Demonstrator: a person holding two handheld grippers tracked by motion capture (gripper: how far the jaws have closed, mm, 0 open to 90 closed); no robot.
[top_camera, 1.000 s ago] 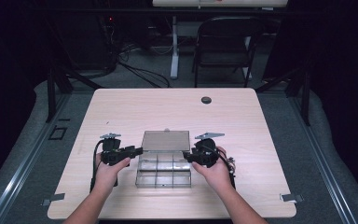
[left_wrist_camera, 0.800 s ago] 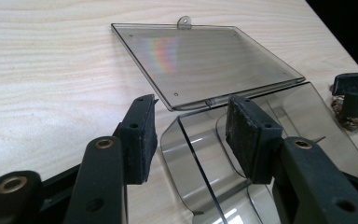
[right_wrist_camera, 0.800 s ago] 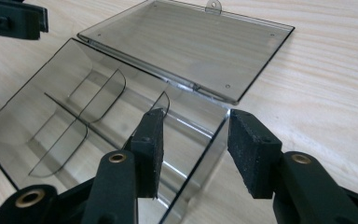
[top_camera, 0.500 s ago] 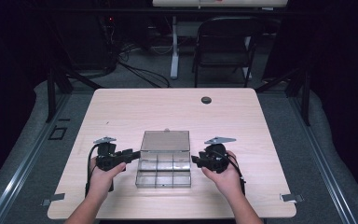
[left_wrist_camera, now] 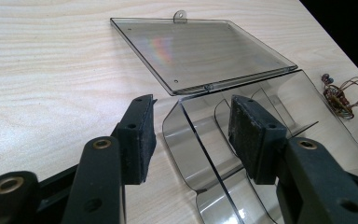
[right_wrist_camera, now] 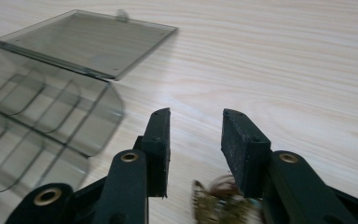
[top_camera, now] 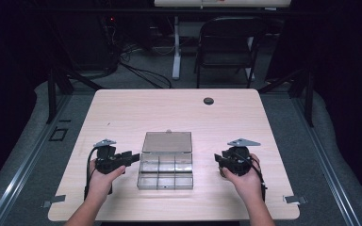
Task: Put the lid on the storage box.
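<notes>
A clear smoky plastic compartment box [top_camera: 165,172] lies at the table's middle, its lid [top_camera: 167,142] folded flat on the far side. My left gripper [top_camera: 134,156] is at the box's left end. In the left gripper view the left gripper [left_wrist_camera: 191,116] straddles the box's end wall [left_wrist_camera: 186,140] with both pads clear of it. My right gripper [top_camera: 218,160] is to the right of the box. Its jaws have just been closing, and the right gripper [right_wrist_camera: 196,121] stands open over bare wood. A small blurred bundle of wire-legged parts [right_wrist_camera: 216,200] lies low between the jaws, untouched by the pads.
The same bundle [left_wrist_camera: 342,93] lies on the table beyond the box's far end in the left gripper view. A dark round disc [top_camera: 209,100] sits near the table's far edge. A folding chair [top_camera: 226,52] stands behind the table.
My right gripper has slid right, away from the box's right end, with its jaws narrowing. The left gripper has barely moved.
</notes>
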